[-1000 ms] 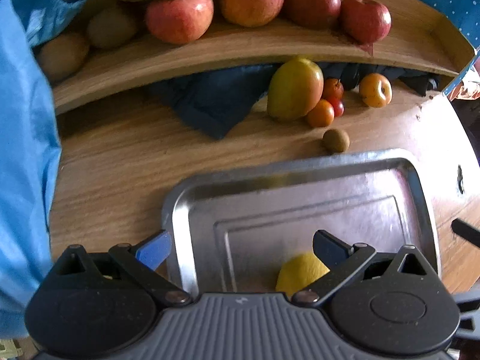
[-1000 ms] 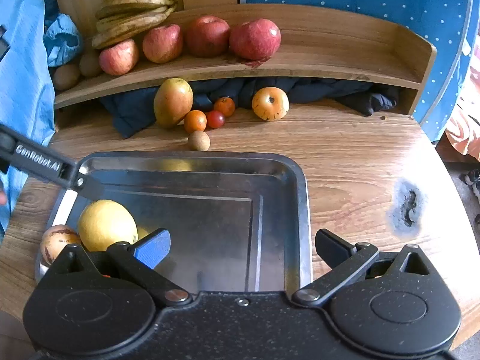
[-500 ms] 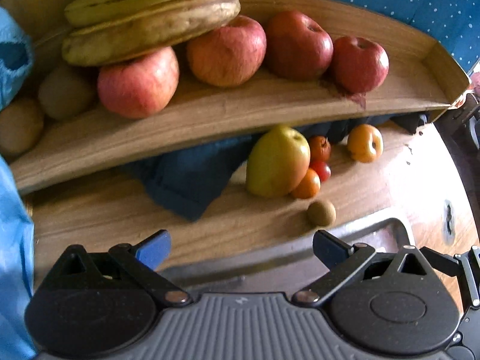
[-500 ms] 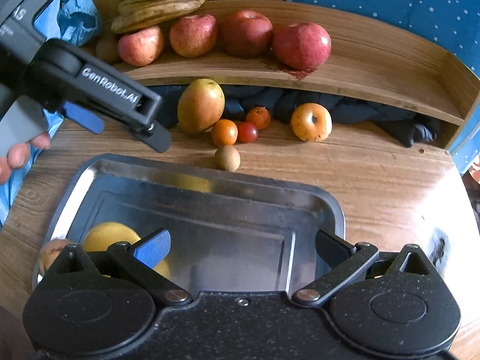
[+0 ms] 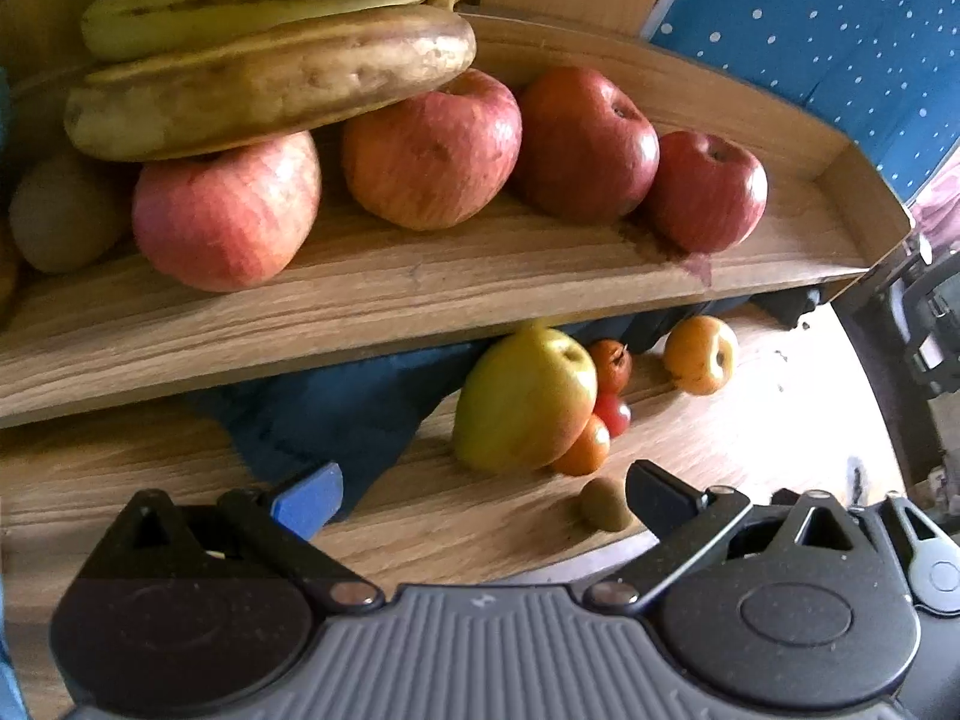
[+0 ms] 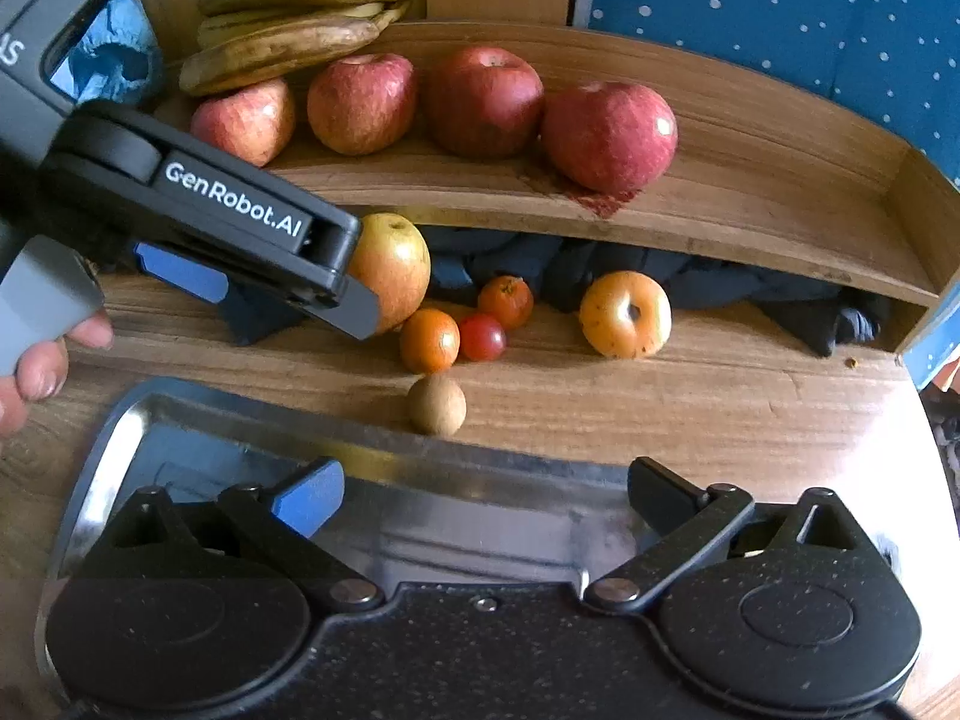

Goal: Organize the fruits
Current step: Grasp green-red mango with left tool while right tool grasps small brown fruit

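Both the left gripper [image 5: 480,492] and right gripper [image 6: 483,489] gape, released, grasping nothing. The smooth green-yellow oval mango [image 5: 525,399] lies on the grained wooden table [image 6: 690,408] at twelve o'clock; the fuzzy round brown kiwi [image 6: 437,404] sits beside the shiny metal tray [image 6: 114,450].

The left gripper [image 5: 480,492] holds its fingers [image 5: 306,498] spread wide with nothing between them. Beyond them on the tabletop [image 5: 468,516] lies a mango [image 5: 522,402]; a kiwi [image 5: 603,504] sits just beside the right finger. Above, four apples [image 5: 432,150] line a wooden shelf [image 5: 420,294] under bananas [image 5: 270,84].
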Demonstrator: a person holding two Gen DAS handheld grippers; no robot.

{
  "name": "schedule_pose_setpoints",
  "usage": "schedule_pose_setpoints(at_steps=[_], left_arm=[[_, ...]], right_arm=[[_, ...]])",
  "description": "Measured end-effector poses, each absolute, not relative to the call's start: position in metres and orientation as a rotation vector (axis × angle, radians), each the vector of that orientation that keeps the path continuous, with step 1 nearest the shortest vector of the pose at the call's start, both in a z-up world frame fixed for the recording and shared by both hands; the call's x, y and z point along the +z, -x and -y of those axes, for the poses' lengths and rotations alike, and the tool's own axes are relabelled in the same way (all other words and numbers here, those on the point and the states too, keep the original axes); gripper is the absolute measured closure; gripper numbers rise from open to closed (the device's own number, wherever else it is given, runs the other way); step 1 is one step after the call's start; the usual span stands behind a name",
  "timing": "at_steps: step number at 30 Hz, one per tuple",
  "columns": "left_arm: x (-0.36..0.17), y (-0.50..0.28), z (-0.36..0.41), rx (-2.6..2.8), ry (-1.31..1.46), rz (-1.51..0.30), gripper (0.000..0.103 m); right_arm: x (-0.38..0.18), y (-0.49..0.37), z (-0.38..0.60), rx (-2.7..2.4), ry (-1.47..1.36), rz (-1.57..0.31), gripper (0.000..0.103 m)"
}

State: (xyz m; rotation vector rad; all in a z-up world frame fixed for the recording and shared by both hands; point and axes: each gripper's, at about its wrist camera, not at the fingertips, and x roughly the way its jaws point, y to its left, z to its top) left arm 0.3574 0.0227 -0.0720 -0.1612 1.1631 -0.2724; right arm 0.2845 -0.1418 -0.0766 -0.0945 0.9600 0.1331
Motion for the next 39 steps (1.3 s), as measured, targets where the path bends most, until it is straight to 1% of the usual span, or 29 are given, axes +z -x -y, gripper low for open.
schedule_pose_setpoints(at_steps=[3, 5, 9, 11, 21, 26, 29, 33, 39], left_arm=[[-0.076, -0.363, -0.022, -0.292, 0.172, -1.165, 0.001], [-0.079, -0.365, -0.02, -0.309, 0.176, -1.17, 0.002], [-0.084, -0.369, -0.018, -0.32, 0.199, -1.174, 0.009], [-0.086, -0.37, -0.019, -0.321, 0.212, -1.174, 0.013], [-0.089, -0.375, -0.016, -0.337, 0.252, -1.167, 0.025], [-0.091, -0.377, -0.017, -0.324, 0.265, -1.164, 0.032], [-0.092, -0.377, -0.018, -0.312, 0.268, -1.164, 0.038], [-0.093, -0.377, -0.021, -0.308, 0.278, -1.164, 0.038], [-0.093, -0.375, -0.021, -0.299, 0.287, -1.159, 0.039]], right_arm=[[-0.079, -0.293, 0.139, 0.131, 0.102, -0.958, 0.007], [-0.081, -0.298, 0.138, 0.132, 0.098, -0.961, 0.011], [-0.083, -0.305, 0.132, 0.138, 0.092, -0.963, 0.019], [-0.085, -0.308, 0.13, 0.142, 0.092, -0.966, 0.025], [-0.092, -0.317, 0.122, 0.149, 0.086, -0.978, 0.039], [-0.093, -0.321, 0.122, 0.14, 0.077, -0.986, 0.049], [-0.095, -0.322, 0.123, 0.138, 0.07, -0.994, 0.05], [-0.096, -0.324, 0.123, 0.136, 0.07, -1.0, 0.05], [-0.099, -0.329, 0.124, 0.15, 0.069, -1.016, 0.058]])
